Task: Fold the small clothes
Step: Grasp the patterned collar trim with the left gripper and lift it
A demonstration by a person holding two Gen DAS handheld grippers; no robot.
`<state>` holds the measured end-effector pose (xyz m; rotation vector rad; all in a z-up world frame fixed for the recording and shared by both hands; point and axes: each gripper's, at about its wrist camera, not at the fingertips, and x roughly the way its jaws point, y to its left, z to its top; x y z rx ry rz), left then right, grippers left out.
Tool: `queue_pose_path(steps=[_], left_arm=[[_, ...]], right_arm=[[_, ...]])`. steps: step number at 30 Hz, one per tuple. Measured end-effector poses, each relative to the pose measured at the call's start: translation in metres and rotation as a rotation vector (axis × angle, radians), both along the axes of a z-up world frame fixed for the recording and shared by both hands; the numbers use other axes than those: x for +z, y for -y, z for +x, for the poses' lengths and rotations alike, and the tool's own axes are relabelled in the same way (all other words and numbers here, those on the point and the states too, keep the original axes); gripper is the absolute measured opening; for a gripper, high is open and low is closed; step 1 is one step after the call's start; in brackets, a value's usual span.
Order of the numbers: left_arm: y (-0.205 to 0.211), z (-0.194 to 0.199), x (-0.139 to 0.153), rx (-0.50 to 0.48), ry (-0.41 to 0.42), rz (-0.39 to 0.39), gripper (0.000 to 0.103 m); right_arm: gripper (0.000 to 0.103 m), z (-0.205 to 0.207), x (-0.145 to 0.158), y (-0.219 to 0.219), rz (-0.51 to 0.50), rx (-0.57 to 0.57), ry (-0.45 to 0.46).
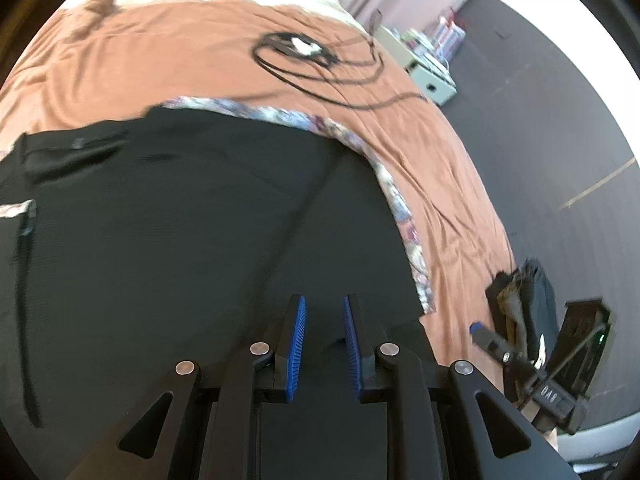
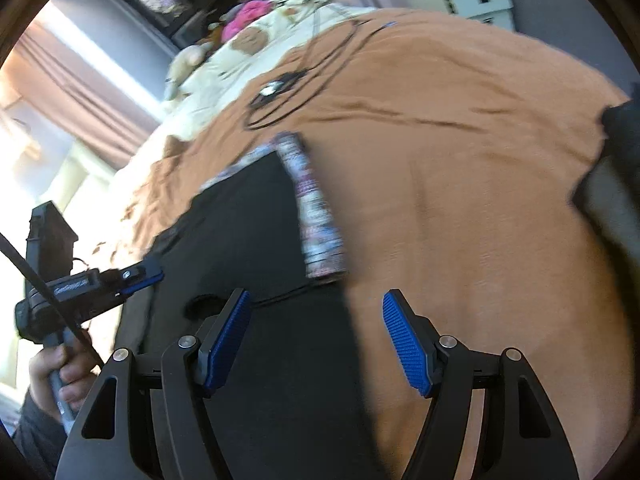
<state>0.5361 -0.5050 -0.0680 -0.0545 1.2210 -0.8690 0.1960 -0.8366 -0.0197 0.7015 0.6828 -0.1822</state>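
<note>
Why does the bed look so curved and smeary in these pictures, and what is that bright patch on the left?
Left wrist view: the fisheye lens bows the orange bedspread and the black garment; the patterned trim is slightly smeared. Right wrist view: heavier motion blur on the trim, and window daylight washes out the left side by the curtain.

My black garment [image 1: 160,240] was a matt, finely ribbed cloth, edged with a patterned printed band [image 1: 404,208]. Under it the bed's rust-coloured sheet [image 1: 180,60] looked like soft, creased cloth without shine. My left tongs [image 1: 325,344] and right tongs [image 2: 316,340] were matt black plastic with ridged blue pads [image 2: 404,344] and small bright metal pins. The black cable [image 1: 320,76] looked smooth.
</note>
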Motion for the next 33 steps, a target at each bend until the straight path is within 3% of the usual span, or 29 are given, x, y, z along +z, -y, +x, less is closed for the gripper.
queue_pose_path(steps=[3, 7, 9, 12, 14, 22, 29, 33], left_arm=[[0.021, -0.012, -0.005, -0.040, 0.008, 0.011, 0.022], [0.049, -0.027, -0.011, -0.087, 0.021, 0.023, 0.022], [0.061, -0.033, -0.013, -0.109, 0.028, 0.037, 0.032], [0.077, -0.041, -0.015, -0.137, 0.054, 0.052, 0.051], [0.088, -0.046, -0.016, -0.151, 0.072, 0.064, 0.057], [0.123, -0.058, -0.029, -0.180, 0.097, 0.109, 0.058], [0.152, -0.077, -0.046, -0.222, 0.186, 0.219, 0.065], [0.160, -0.082, -0.054, -0.225, 0.258, 0.271, 0.062]], right_arm=[[0.067, 0.001, 0.004, 0.000, -0.023, -0.033, 0.002], [0.046, -0.018, -0.002, 0.002, -0.035, -0.018, 0.001], [0.038, -0.009, -0.009, -0.003, -0.038, -0.006, -0.003], [0.037, -0.009, -0.014, 0.006, -0.014, -0.005, -0.001], [0.037, -0.011, -0.016, 0.014, -0.012, -0.020, -0.006], [0.031, -0.022, -0.019, 0.039, 0.033, -0.066, -0.001], [0.028, -0.026, -0.020, 0.048, 0.067, -0.084, 0.012], [0.028, -0.027, -0.020, 0.048, 0.074, -0.073, 0.025]])
